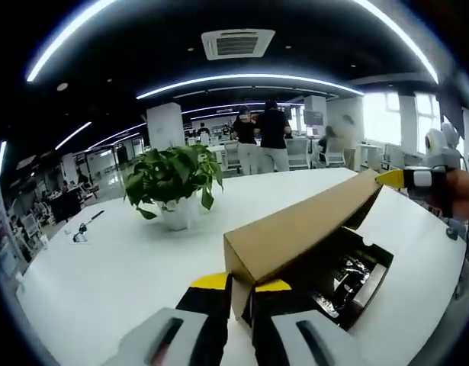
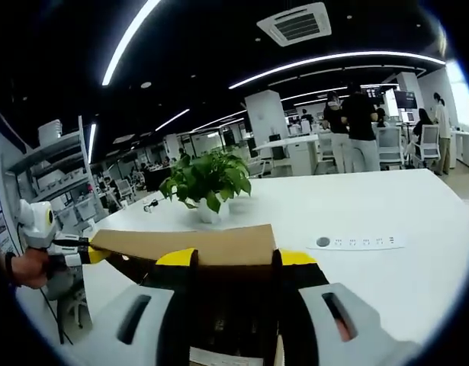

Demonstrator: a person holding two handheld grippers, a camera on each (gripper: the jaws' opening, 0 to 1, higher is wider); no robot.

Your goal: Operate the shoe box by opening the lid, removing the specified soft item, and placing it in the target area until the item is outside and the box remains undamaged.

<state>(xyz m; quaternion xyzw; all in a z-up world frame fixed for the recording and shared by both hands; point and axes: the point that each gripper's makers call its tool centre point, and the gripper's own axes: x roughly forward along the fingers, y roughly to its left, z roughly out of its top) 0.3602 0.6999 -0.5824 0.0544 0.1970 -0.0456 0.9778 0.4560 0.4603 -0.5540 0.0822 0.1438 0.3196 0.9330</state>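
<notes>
Left gripper (image 1: 242,293) is nearest in the left gripper view: yellow-tipped jaws pinching the near corner of the lid (image 1: 303,229), one jaw each side of the cardboard. The lid is raised and tilted, hinged along its far long side over the box (image 1: 356,286), which sits on the white table (image 1: 104,259) toward its near right edge. Inside the box there's dark wrapping and something glossy; I can't tell what the soft item is or how it lies. At the far end of the lid the right gripper (image 1: 398,179) has its yellow tip on the other corner, with the person's hand (image 1: 463,194) behind it. In the right gripper view, the left gripper (image 2: 93,255) comes in from the left on the lid (image 2: 188,244) edge, and the right gripper (image 2: 234,259) straddles the lid edge; jaws look closed onto it, contact hidden by the board. Judgement: the lid is thin corrugated card, light, stiff along its length but easy to crease at the hinge, so grip at the corners as now and rotate both ends together, no twisting. The item is probably light and floppy, so pinch a bunched fold, not a flat face; the box is light enough to drag along. Room: open table left of the box up to the plant (image 1: 173,179) mid-table, a power strip (image 2: 356,242) to the right, and the near table edge close under the box, so place inward.
</notes>
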